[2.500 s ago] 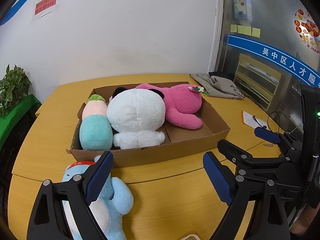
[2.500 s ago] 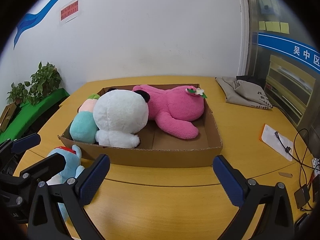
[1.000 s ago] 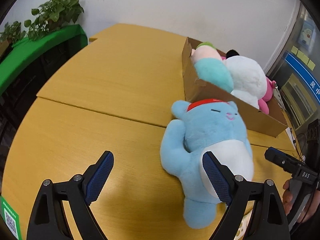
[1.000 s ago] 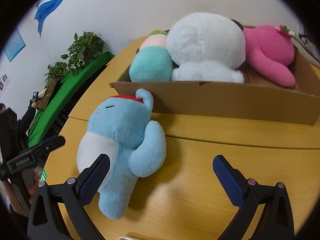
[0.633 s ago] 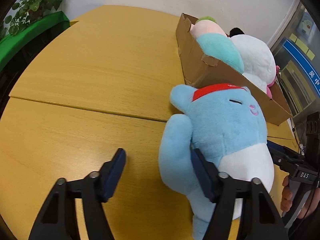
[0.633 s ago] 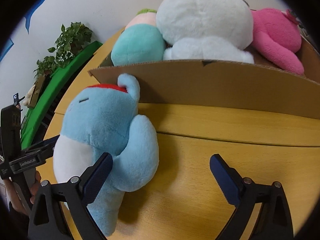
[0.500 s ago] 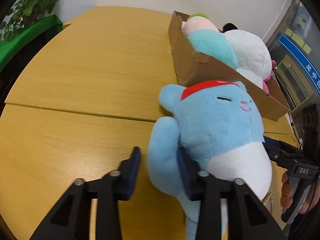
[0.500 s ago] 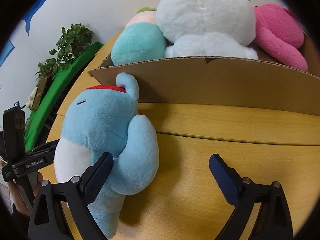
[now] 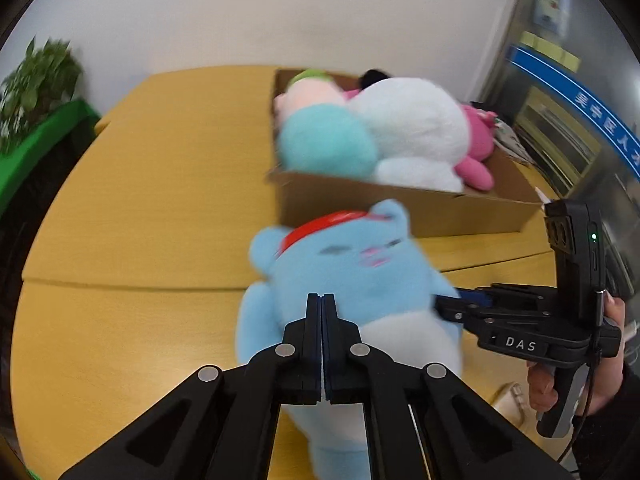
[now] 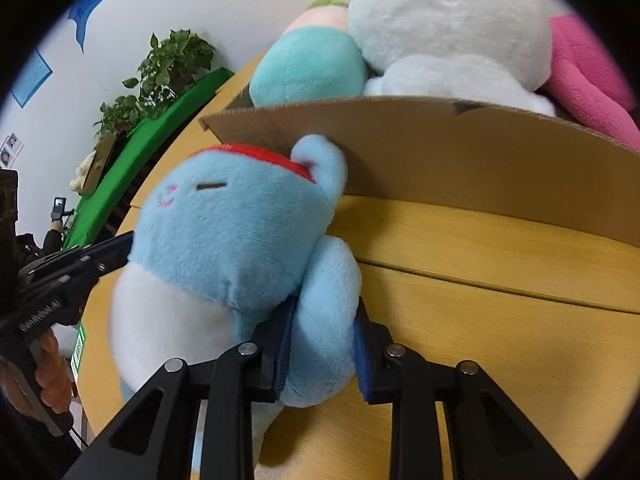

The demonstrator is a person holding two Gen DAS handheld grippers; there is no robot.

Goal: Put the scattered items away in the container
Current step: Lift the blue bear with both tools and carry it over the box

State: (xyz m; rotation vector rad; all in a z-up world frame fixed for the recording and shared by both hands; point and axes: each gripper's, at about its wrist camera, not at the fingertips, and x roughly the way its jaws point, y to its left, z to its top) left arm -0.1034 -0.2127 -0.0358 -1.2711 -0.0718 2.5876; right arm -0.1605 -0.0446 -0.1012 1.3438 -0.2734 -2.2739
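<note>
A light blue plush toy [image 9: 352, 280] with a white belly and a red band lies against the front wall of the cardboard box [image 9: 460, 210]; it also shows in the right wrist view [image 10: 240, 232]. My left gripper [image 9: 322, 320] is shut, its jaws pressed together against the toy's side; whether they pinch its fur is hidden. My right gripper [image 10: 322, 344] is shut on the toy's arm. The box [image 10: 480, 152] holds a teal and pink plush [image 9: 324, 144], a white plush [image 9: 416, 124] and a pink plush [image 9: 476, 140].
The box stands on a yellow wooden table [image 9: 140, 200]. A green planter with leafy plants [image 9: 36, 92] runs along the table's left side. My right gripper's body [image 9: 532, 332] shows to the right of the toy in the left wrist view.
Both grippers have closed in on the blue plush from either side. The left jaws went from wide open to fully together. The right jaws closed on the toy's arm.
</note>
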